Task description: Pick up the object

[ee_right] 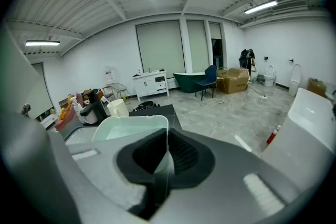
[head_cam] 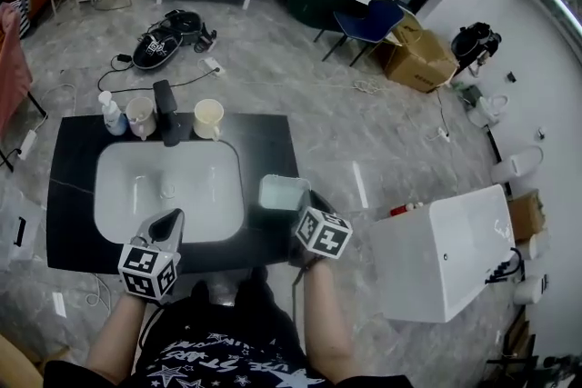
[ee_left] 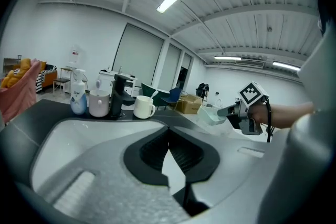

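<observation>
The right gripper point(head_cam: 298, 206) is pinched on the near wall of a pale green translucent container point(head_cam: 280, 193), the thin wall caught between its pads, just right of centre in the head view over the right end of the black countertop point(head_cam: 73, 161). The left gripper point(head_cam: 168, 224), at lower left, has its jaws pressed together with nothing between them and hangs over the near rim of the white sink basin point(head_cam: 118, 195). Along the basin's far edge, well apart from the container, stand a soap bottle point(head_cam: 111, 114), a pinkish cup point(head_cam: 140, 115), a black faucet point(head_cam: 166, 112) and a cream mug point(head_cam: 208, 118). A white bathtub point(head_cam: 446, 250) fills the lower right.
</observation>
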{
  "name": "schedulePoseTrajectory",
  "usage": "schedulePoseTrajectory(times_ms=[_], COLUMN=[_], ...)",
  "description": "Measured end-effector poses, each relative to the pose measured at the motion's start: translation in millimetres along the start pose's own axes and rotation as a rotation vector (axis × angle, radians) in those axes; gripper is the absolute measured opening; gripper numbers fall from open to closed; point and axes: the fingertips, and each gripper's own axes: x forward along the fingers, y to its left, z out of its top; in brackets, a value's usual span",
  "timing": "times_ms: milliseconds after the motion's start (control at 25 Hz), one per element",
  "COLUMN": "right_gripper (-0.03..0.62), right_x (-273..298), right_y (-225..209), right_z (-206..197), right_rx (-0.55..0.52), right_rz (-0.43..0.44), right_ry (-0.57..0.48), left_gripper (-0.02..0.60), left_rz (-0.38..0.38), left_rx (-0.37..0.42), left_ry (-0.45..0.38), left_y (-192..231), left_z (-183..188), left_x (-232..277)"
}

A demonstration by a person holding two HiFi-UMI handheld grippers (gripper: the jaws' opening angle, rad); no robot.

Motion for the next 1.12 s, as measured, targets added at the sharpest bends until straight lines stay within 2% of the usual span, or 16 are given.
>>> schedulePoseTrajectory(times_ms=[120,280,520,920,1120], right_gripper=[0.014,0.014,0.014,0.014,0.012], right_x=[-19.8,-35.0,-43.7,-90.8,-122.6], right_y=[2.3,-1.7,6.8,7.2,0.2], right_z=[-23.7,-40.6,-50.7,-94.8,-95.9], right_rx=[0.055,0.069,0.070,0.042,0.014], right_rz=[-0.015,-0.023,0.021,0.089,0.108], right_ry=[0.002,0.028,0.031,0.053,0.036], left_gripper=[0.009,0.009,0.009,0.009,0.009], left_rz=[-0.030,-0.043,-0.049,-0.012,0.003], left_rx=[0.014,-0.001,-0.003,-0.006,0.002], left_ry=[0.032,0.052,0.059,0.048,0.022], left_y=[0.3,-10.3,-29.0,-70.9,-91.6], left_z=[-14.5,-21.5,-30.2,-60.8,-59.0], left_x=[-6.3,-11.4,-16.7,-62.7,-86.8])
